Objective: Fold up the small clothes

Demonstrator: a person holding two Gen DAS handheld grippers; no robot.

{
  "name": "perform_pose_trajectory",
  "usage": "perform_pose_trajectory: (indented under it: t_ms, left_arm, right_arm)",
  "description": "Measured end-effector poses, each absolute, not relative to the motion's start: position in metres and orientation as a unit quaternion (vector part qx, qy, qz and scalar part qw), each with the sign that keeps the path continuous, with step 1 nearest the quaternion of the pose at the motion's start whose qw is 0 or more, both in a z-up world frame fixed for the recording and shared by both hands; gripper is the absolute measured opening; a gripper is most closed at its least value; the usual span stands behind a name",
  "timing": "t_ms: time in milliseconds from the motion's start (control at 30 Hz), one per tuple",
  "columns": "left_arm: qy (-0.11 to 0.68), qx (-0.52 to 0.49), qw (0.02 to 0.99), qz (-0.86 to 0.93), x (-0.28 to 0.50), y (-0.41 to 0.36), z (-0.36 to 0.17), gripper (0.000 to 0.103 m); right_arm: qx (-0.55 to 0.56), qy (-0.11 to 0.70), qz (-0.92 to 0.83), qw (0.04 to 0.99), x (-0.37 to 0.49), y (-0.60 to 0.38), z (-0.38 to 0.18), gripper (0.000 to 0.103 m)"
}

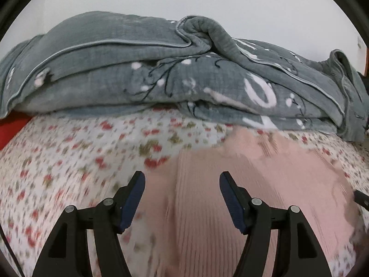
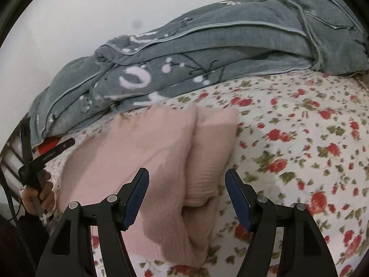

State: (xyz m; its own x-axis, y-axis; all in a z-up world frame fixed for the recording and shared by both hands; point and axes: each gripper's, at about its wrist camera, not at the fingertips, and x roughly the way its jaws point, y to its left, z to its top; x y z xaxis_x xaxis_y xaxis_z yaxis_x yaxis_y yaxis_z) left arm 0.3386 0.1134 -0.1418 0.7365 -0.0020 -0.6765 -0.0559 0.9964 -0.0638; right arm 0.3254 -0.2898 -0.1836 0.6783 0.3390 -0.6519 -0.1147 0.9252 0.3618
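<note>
**A:** You are hovering both tools over the pink knit garment (image 2: pixel 161 161), and neither one is gripping anything. The left gripper (image 1: pixel 182 198) is standing with its fingers spread wide, the ribbed cloth showing in the gap between them. The right gripper (image 2: pixel 187 196) is spread just as wide, straddling the rolled right-hand edge of the knit.

**B:** And where is the garment lying for you?

**A:** It is lying on the floral bedsheet (image 2: pixel 299 150), already doubled over, its far edge reaching almost to the grey quilt (image 2: pixel 207 53) heaped along the back of the bed. From the right wrist view you are seeing one flap (image 2: pixel 207 152) folded inward along a lengthwise crease, which is probably why it is sitting so narrow.

**B:** Why are you keeping the fingers so wide?

**A:** Likely because you are lining up for a fresh hold. Wide fingers are giving you room to come down around a thick folded edge rather than pinching a single layer. The left wrist view is blurring, so I cannot tell exactly how near those fingertips are sitting to the cloth.
</note>
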Motion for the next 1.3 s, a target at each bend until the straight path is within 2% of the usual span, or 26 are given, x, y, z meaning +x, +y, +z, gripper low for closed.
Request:
perform_pose_trajectory:
  t_ms: [33,167,333,1100,1167,1233,1300]
  left_arm:
    - [0.364,-0.053,0.930,0.014,0.329,0.118,-0.143,0.072]
    - [0.374,-0.102,0.922,0.017,0.296,0.133,-0.160,0.072]
    - [0.390,-0.094,0.916,0.017,0.288,0.126,-0.176,0.072]
    - [0.412,-0.151,0.898,-0.030,0.309,0.127,-0.191,0.072]
    - [0.414,-0.165,0.895,-0.034,0.310,0.131,-0.193,0.071]
    - [0.411,-0.176,0.894,-0.036,0.310,0.132,-0.194,0.063]
    - [0.409,-0.179,0.894,-0.038,0.310,0.131,-0.194,0.060]
  right_arm:
    - [0.144,0.385,0.123,0.903,0.324,-0.288,-0.185,0.068]
    - [0.142,0.404,0.130,0.894,0.321,-0.282,-0.196,0.068]
    - [0.144,0.397,0.122,0.898,0.314,-0.282,-0.198,0.067]
    - [0.132,0.418,0.127,0.890,0.328,-0.274,-0.209,0.068]
    - [0.131,0.419,0.126,0.890,0.328,-0.274,-0.209,0.068]
    - [0.132,0.419,0.127,0.889,0.329,-0.274,-0.209,0.068]
    - [0.136,0.420,0.130,0.888,0.330,-0.274,-0.210,0.068]
